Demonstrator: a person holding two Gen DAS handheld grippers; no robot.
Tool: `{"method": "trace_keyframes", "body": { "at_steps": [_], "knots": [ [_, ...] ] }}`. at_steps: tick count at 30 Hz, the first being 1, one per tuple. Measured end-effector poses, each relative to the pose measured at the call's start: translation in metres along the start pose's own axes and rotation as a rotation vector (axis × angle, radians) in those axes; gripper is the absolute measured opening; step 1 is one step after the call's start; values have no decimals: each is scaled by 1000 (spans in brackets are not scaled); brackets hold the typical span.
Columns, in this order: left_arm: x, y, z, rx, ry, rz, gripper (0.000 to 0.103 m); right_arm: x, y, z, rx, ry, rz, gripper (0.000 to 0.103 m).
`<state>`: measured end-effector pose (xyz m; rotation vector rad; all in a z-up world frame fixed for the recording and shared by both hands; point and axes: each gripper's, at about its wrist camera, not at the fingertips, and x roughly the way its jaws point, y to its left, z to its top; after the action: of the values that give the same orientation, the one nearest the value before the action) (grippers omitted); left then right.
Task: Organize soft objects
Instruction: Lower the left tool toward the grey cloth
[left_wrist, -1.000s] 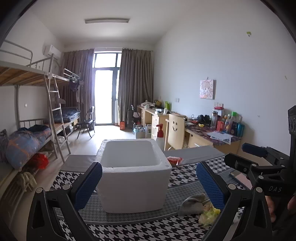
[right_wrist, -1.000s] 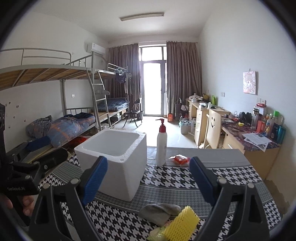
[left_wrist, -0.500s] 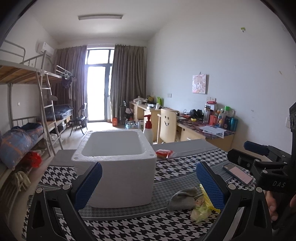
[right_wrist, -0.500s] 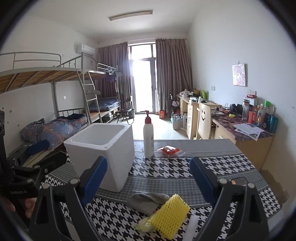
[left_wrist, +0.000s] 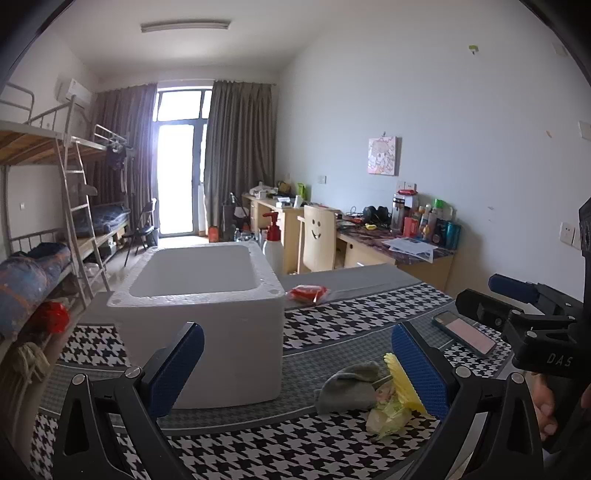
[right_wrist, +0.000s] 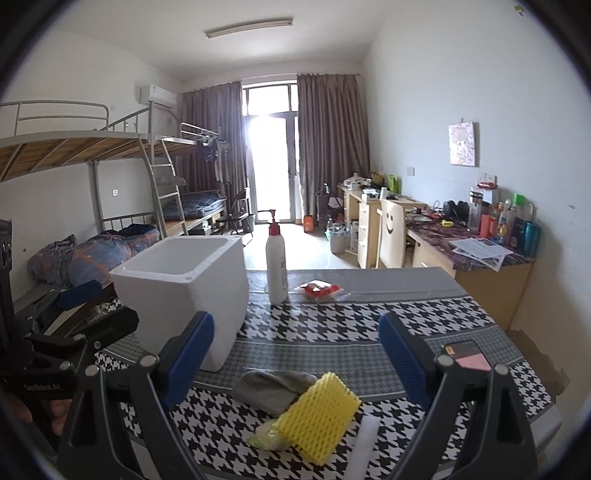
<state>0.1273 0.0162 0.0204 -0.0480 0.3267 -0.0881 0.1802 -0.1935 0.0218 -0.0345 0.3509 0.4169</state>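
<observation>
We see a houndstooth-clothed table (right_wrist: 369, 317) carrying a foam box (right_wrist: 184, 284) at ten o'clock, pump bottle (right_wrist: 276, 266), red packet (right_wrist: 319, 288), phone (right_wrist: 467, 356), grey sock (right_wrist: 273, 387) and yellow foam net (right_wrist: 317, 417) at six.

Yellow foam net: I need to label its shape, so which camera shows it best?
The right wrist view: the yellow foam net lies unobstructed. In the left wrist view the left gripper's finger hides most of it.

Grey sock (right_wrist: 271, 386) lies crumpled on checked cloth, just ahead of right gripper (right_wrist: 295, 354), btwn its fingers. Yellow foam net (right_wrist: 318, 416) tilted, touching sock's near side. White foam box (right_wrist: 184, 291) upright, open-topped, ahead-left.
</observation>
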Motion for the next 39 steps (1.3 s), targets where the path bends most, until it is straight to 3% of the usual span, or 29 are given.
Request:
{"method": "trace_keyframes", "body": {
  "at_steps": [39],
  "knots": [
    [68, -33, -28, 45, 188, -86, 102, 20, -46, -48, 90, 143, -109, 93]
  ]
}}
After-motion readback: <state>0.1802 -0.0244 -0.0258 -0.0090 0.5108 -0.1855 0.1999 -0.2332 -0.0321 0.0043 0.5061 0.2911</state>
